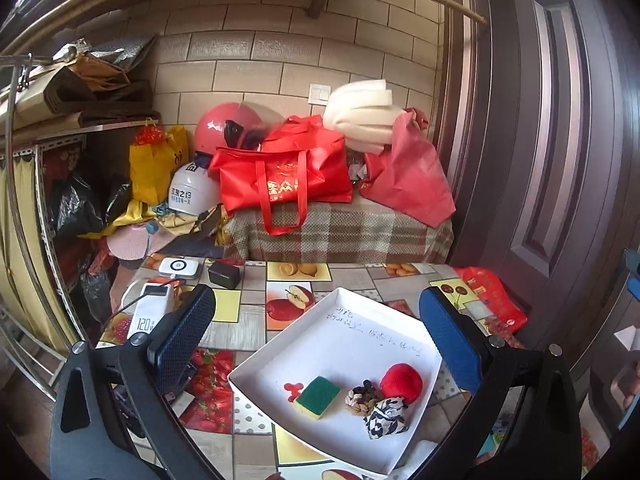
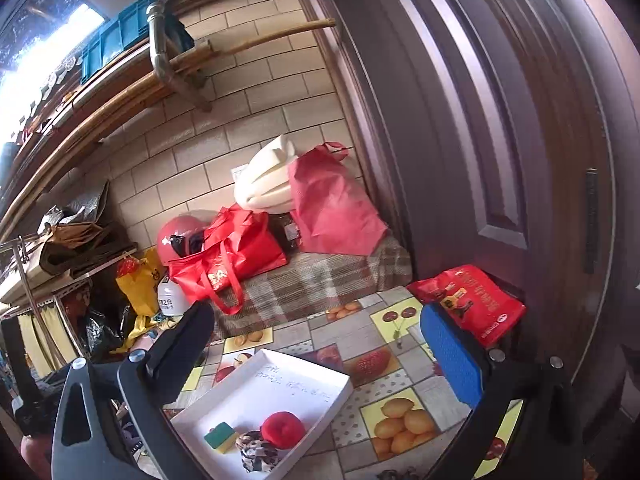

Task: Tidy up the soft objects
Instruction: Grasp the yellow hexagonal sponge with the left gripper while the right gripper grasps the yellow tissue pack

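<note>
Four soft things lie together in the near end of the shallow white cardboard tray [image 1: 260,364] on the fruit-patterned tablecloth [image 1: 240,320]: a green-and-yellow scrubbing sponge [image 1: 318,397], a brown knotted fabric scrunchie [image 1: 362,399], a round red plush ball [image 1: 401,382] and a dark blue-and-white patterned cloth bundle [image 1: 386,418]. The scrunchie seems to touch the ball and the bundle, though the lens distortion makes that uncertain. The left gripper [image 1: 316,328] hangs above the tray, fingers wide apart and holding nothing. The right gripper [image 2: 320,344] likewise hovers with fingers spread and nothing between them.
</note>
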Action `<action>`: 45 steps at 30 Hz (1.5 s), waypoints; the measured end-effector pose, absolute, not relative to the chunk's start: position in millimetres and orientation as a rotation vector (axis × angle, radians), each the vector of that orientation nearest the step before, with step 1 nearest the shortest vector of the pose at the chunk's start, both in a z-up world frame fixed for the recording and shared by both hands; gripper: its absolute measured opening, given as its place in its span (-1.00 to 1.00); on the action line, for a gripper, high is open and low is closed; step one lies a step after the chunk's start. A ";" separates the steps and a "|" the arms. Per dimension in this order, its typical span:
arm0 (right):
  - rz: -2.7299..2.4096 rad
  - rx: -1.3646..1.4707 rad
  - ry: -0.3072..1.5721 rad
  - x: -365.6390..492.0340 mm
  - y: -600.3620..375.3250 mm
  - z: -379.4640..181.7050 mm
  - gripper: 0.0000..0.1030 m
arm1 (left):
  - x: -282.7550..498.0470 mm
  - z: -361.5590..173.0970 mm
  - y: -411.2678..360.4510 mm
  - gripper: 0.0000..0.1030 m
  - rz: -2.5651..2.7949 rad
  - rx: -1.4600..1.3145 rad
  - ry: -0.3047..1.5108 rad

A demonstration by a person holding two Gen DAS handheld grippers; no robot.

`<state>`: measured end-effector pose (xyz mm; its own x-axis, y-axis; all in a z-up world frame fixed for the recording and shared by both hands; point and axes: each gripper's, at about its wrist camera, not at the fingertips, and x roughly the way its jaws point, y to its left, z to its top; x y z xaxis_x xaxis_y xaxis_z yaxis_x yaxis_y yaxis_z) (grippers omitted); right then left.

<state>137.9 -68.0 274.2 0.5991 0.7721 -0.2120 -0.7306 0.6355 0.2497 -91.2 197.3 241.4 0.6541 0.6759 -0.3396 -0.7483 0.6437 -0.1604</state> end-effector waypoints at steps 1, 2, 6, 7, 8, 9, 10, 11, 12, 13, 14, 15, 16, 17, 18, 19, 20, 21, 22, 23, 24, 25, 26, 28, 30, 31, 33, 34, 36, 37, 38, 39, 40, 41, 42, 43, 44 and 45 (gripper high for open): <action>0.865 0.130 0.321 138.8 -76.0 271.6 1.00 | -92.5 240.8 195.7 0.99 0.816 -0.313 0.272; 0.863 0.116 0.333 138.6 -83.3 267.3 1.00 | -90.7 236.8 194.4 0.99 0.794 -0.318 0.307; 0.861 0.003 0.407 131.8 -101.4 231.2 1.00 | -83.4 194.4 184.8 0.99 0.721 -0.343 0.468; 0.850 -0.033 0.436 129.6 -105.6 218.3 1.00 | -81.4 179.3 181.8 0.99 0.691 -0.369 0.508; 0.838 -0.056 0.480 130.2 -108.9 203.5 1.00 | -79.7 164.3 178.0 0.99 0.663 -0.392 0.547; 0.829 -0.064 0.538 133.7 -112.1 187.8 1.00 | -78.7 149.7 174.5 0.99 0.638 -0.411 0.582; 0.808 -0.067 0.603 138.1 -115.7 171.3 1.00 | -77.2 135.4 170.1 0.99 0.627 -0.422 0.620; 0.773 -0.077 0.667 143.9 -119.4 154.8 1.00 | -75.4 121.5 164.2 0.99 0.621 -0.420 0.663; 0.737 -0.095 0.729 149.6 -120.5 138.2 1.00 | -72.1 108.5 158.8 0.99 0.604 -0.415 0.709; 0.719 -0.111 0.780 154.5 -121.6 123.3 1.00 | -68.9 95.6 153.1 0.99 0.582 -0.408 0.759; 0.717 -0.125 0.821 158.6 -121.0 109.9 1.00 | -65.0 84.3 145.6 0.99 0.564 -0.391 0.812; 0.720 -0.147 0.851 161.5 -118.8 99.2 1.00 | -60.9 74.2 138.5 0.99 0.544 -0.367 0.863; 0.728 -0.176 0.866 162.6 -114.6 91.2 1.00 | -57.4 65.8 131.6 0.99 0.520 -0.346 0.900; 0.743 -0.211 0.874 164.0 -107.6 85.3 1.00 | -57.1 58.6 125.8 0.99 0.496 -0.335 0.921; 0.757 -0.246 0.869 163.8 -100.7 81.6 1.00 | -55.7 53.1 121.3 0.99 0.478 -0.332 0.937; 0.773 -0.275 0.857 163.7 -92.5 79.6 1.00 | -53.3 48.4 117.6 0.99 0.465 -0.334 0.952; 0.794 -0.299 0.850 164.0 -83.6 78.0 1.00 | -50.8 44.5 115.5 0.99 0.450 -0.340 0.964; 0.814 -0.318 0.849 164.0 -76.4 76.2 1.00 | -48.1 40.8 113.5 0.99 0.436 -0.343 0.974; 0.830 -0.337 0.851 165.0 -68.1 74.0 1.00 | -46.5 37.9 113.1 0.99 0.429 -0.341 0.985; 0.847 -0.355 0.853 165.0 -59.6 72.2 1.00 | -44.7 34.4 112.0 0.99 0.428 -0.335 0.996; 0.869 -0.373 0.854 164.9 -52.5 70.1 1.00 | -42.9 31.7 110.6 0.99 0.428 -0.327 1.006; 0.886 -0.397 0.853 164.6 -46.2 67.1 1.00 | -41.5 29.9 109.6 0.99 0.426 -0.319 1.013; 0.895 -0.426 0.852 163.2 -39.4 63.4 1.00 | -40.4 28.5 108.5 0.99 0.420 -0.313 1.018; 0.909 -0.479 0.848 160.6 -29.8 56.8 0.99 | -36.9 26.6 106.0 0.99 0.405 -0.303 1.022; 0.911 -0.521 0.840 159.2 -22.9 50.9 0.98 | -31.9 25.1 106.1 0.99 0.403 -0.288 1.030; 0.904 -0.538 0.836 159.4 -19.9 47.9 0.97 | -27.9 23.9 106.7 0.99 0.404 -0.283 1.036; 0.890 -0.551 0.838 161.2 -16.6 43.9 0.90 | -18.4 21.4 109.5 0.99 0.397 -0.279 1.053; 0.894 -0.544 0.850 163.3 -16.4 42.1 0.87 | -14.2 21.1 109.9 0.99 0.388 -0.278 1.055; 0.888 -0.537 0.872 166.0 -18.0 38.1 0.71 | -7.6 21.0 108.2 0.99 0.369 -0.270 1.058; 0.886 -0.534 0.877 166.7 -19.8 36.7 0.65 | -5.5 21.2 106.0 0.99 0.360 -0.267 1.057; 0.882 -0.532 0.880 167.2 -22.1 35.8 0.47 | -4.7 21.3 103.8 0.99 0.352 -0.265 1.053; 0.887 -0.519 0.883 168.0 -25.9 35.9 0.45 | -4.7 21.2 102.5 0.99 0.347 -0.263 1.052; 0.888 -0.503 0.884 168.1 -29.2 36.5 0.44 | -5.0 20.6 102.0 0.95 0.345 -0.264 1.051; 0.888 -0.492 0.885 168.2 -32.6 37.3 0.42 | -5.5 19.7 102.1 0.80 0.339 -0.271 1.052; 0.888 -0.482 0.885 168.0 -35.9 38.2 0.41 | -6.7 18.5 103.2 0.64 0.332 -0.284 1.055; 0.890 -0.473 0.887 167.3 -39.1 39.6 0.41 | -8.2 17.2 104.9 0.56 0.326 -0.299 1.058; 0.890 -0.466 0.889 166.7 -42.4 40.7 0.41 | -9.7 15.3 106.0 0.50 0.325 -0.311 1.064; 0.887 -0.460 0.890 165.7 -46.4 42.2 0.41 | -11.7 13.6 107.0 0.50 0.328 -0.317 1.068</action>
